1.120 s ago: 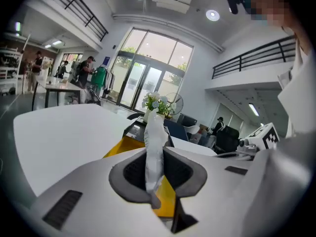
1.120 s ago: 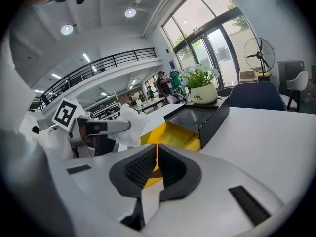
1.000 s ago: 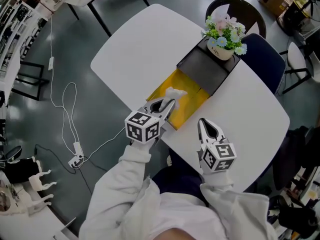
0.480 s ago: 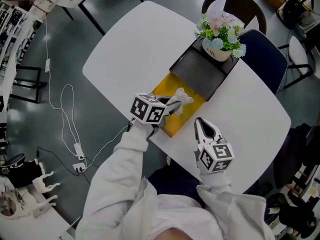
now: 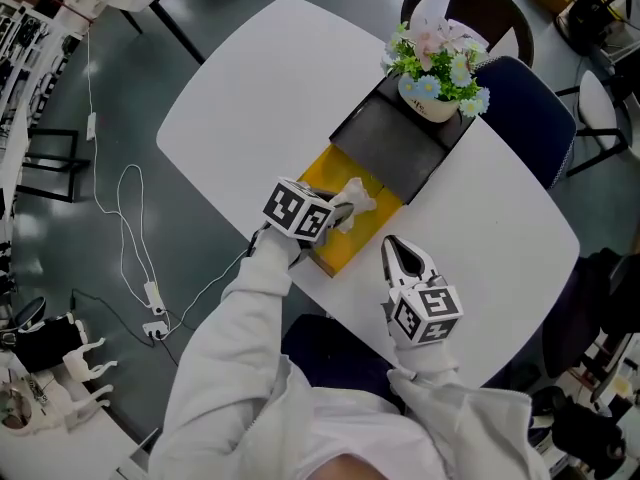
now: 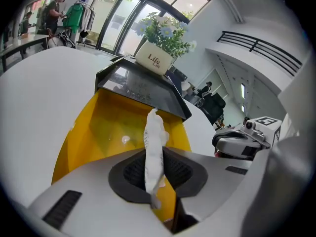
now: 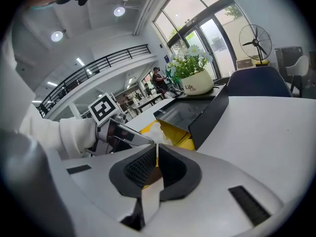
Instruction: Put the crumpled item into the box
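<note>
A white table (image 5: 250, 88) with rounded corners fills the head view, with grey floor (image 5: 60, 268) all round it and a white cable (image 5: 130, 228) snaking off at 9 o'clock. Two chairs sit at 1 o'clock: a dark round-backed one (image 5: 470, 8) and a navy one (image 5: 530, 118). Through the gripper views, it's a bright hall with tall windows, a balcony rail and a standing fan (image 7: 256, 41).

Count on the table: one yellow box (image 5: 345, 248) near the 6 o'clock edge, its one dark lid (image 5: 390, 148) laid open toward 1 o'clock, and one flower pot (image 5: 428, 103) standing on that lid. One white wad (image 5: 355, 196), two grippers.

The left gripper (image 5: 340, 211) comes in from 7 o'clock with its jaws clamped on the wad, which hangs right over the box's yellow floor. The right gripper (image 5: 395, 251) sits over bare table at 5 o'clock of the box, jaws pressed together with nothing between them.
</note>
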Demonstrator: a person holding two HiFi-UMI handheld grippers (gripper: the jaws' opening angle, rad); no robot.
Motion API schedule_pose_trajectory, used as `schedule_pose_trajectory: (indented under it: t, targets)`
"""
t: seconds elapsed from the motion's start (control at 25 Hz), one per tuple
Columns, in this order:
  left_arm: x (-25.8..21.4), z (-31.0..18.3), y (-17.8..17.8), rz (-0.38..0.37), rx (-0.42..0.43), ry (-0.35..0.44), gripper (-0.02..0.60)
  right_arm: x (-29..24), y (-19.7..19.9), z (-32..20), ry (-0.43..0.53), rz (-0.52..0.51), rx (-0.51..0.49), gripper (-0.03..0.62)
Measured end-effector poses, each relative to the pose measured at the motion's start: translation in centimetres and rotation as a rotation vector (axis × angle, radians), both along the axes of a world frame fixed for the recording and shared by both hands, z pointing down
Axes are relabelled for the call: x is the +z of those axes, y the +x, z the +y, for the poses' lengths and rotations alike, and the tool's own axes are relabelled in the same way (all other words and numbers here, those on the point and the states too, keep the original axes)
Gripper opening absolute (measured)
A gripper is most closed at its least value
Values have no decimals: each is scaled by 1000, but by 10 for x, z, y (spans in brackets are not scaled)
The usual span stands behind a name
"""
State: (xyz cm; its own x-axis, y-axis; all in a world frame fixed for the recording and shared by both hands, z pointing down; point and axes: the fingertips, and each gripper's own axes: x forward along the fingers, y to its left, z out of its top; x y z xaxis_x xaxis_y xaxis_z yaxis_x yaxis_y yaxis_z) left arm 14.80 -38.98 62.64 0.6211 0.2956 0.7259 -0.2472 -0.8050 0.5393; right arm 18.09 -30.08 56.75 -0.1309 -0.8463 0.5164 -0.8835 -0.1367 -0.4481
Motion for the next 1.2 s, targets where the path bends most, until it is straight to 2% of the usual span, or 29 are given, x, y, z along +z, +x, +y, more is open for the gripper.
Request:
schedule_pose_trajectory:
  t: [0.12, 0.28, 0.4, 0.64, 0.8, 0.88, 1.08, 1.2]
  targets:
    - [9, -7, -3, -40, -9, 26, 72, 1, -1, 0, -5, -4, -4, 37]
    - [20, -10, -6, -89, 11, 114, 87, -1, -4, 1, -10, -3, -12, 37]
    - [22, -12, -6, -96, 16, 155, 92, 0, -4, 1, -21, 8, -11, 37]
    - [24, -12, -5, -85, 22, 162, 101, -5, 0, 1, -24, 28, 31, 37]
    - [25, -16, -7, -114, 7, 210, 132, -8, 0, 1, -24, 48, 50, 37]
    - [25, -18, -7, -125, 19, 259, 145, -11, -1, 0, -22, 57, 58, 37]
    - [21, -30, -10, -153, 29, 408, 239, -16, -3, 2, -18, 69, 68, 37]
    - [11, -38, -9, -118, -10, 463, 253, -17, -2, 4, -20, 75, 83, 37]
